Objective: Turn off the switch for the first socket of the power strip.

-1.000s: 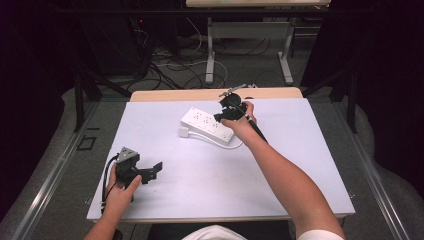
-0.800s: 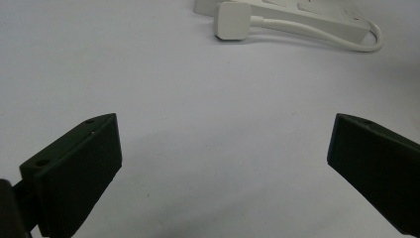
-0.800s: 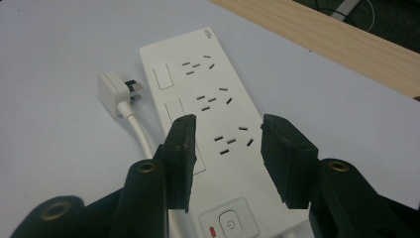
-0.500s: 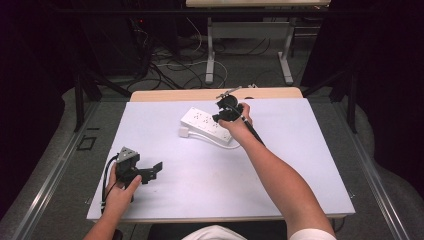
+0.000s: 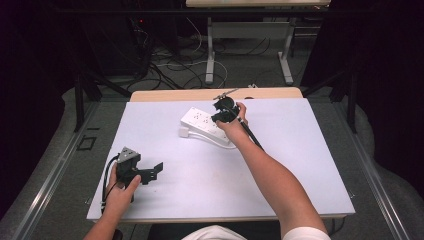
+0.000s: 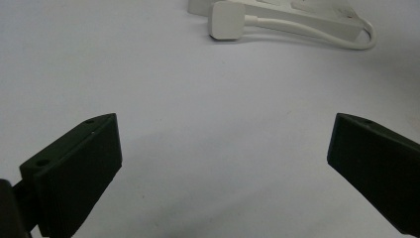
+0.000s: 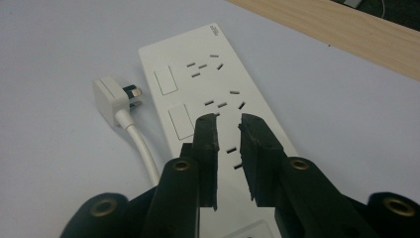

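A white power strip (image 5: 201, 120) lies flat near the table's far middle, sockets and two switches up (image 7: 218, 94). Its white cord loops round to a plug (image 7: 110, 99) that lies on the table beside the strip's end (image 6: 227, 21). My right gripper (image 5: 223, 113) hovers just above the strip. In the right gripper view its jaws (image 7: 229, 124) stand almost together, a narrow slit between them and nothing in it. My left gripper (image 5: 156, 171) rests low over the table's near left corner, wide open (image 6: 223, 148) and empty, and looks toward the strip (image 6: 297, 12).
The white table top (image 5: 300, 150) has a wooden strip (image 5: 175, 95) along its far edge. Beyond it are dark floor, cables and the legs of another table (image 5: 210, 55). The right forearm (image 5: 270, 175) crosses the table's right half.
My right gripper has moved a little left and lower over the power strip. The left gripper has stayed where it was.
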Tool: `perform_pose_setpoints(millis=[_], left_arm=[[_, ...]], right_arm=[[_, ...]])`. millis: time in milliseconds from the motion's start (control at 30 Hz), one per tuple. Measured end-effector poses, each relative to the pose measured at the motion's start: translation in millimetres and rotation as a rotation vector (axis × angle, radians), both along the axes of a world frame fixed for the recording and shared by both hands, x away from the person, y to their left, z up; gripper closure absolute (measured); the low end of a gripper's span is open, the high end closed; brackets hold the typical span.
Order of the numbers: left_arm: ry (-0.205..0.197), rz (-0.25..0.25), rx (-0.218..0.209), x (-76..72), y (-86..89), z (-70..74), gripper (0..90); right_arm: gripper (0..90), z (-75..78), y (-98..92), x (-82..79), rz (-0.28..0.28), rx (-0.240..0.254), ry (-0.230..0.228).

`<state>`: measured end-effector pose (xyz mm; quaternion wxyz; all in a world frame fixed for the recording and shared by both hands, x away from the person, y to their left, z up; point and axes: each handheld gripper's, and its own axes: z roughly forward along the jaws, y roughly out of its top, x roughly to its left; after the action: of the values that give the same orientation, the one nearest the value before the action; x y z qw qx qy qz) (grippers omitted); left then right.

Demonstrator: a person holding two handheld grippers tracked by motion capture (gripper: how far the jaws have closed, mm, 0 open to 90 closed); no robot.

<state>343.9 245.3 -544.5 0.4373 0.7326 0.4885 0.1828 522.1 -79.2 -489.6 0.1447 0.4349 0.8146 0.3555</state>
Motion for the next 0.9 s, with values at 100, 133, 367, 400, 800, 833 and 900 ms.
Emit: perform_pose_setpoints(millis=[100, 133, 367, 400, 800, 833, 900], left_arm=[[0.000, 0.004, -0.004, 0.0, 0.2, 0.0, 0.4], [0.000, 0.005, -0.005, 0.0, 0.3, 0.1, 0.4], [0.008, 0.000, -0.002, 0.0, 1.0, 1.0, 0.4], [0.009, 0.000, -0.003, 0.0, 1.0, 1.0, 0.4], [0.012, -0.001, 0.000, 0.4, 0.8, 0.6, 0.4], [0.011, -0.002, 0.001, 0.5, 0.8, 0.5, 0.4], [0.011, -0.003, 0.002, 0.5, 0.7, 0.5, 0.4]], right_arm=[[81.6, -2.3, 0.7, 1.4, -0.003, -0.005, 0.003], [82.7, -3.0, 0.5, 2.0, 0.000, -0.010, 0.000], [89.9, -8.6, 2.4, 4.0, 0.014, -0.003, 0.029], [90.0, -11.2, 4.0, 4.8, 0.023, -0.002, 0.034], [90.0, -22.5, 13.2, 5.8, 0.052, -0.019, 0.046], [90.0, -23.1, 13.1, 5.9, 0.061, -0.026, 0.048], [90.0, -24.5, 14.4, 5.9, 0.058, -0.026, 0.047]])
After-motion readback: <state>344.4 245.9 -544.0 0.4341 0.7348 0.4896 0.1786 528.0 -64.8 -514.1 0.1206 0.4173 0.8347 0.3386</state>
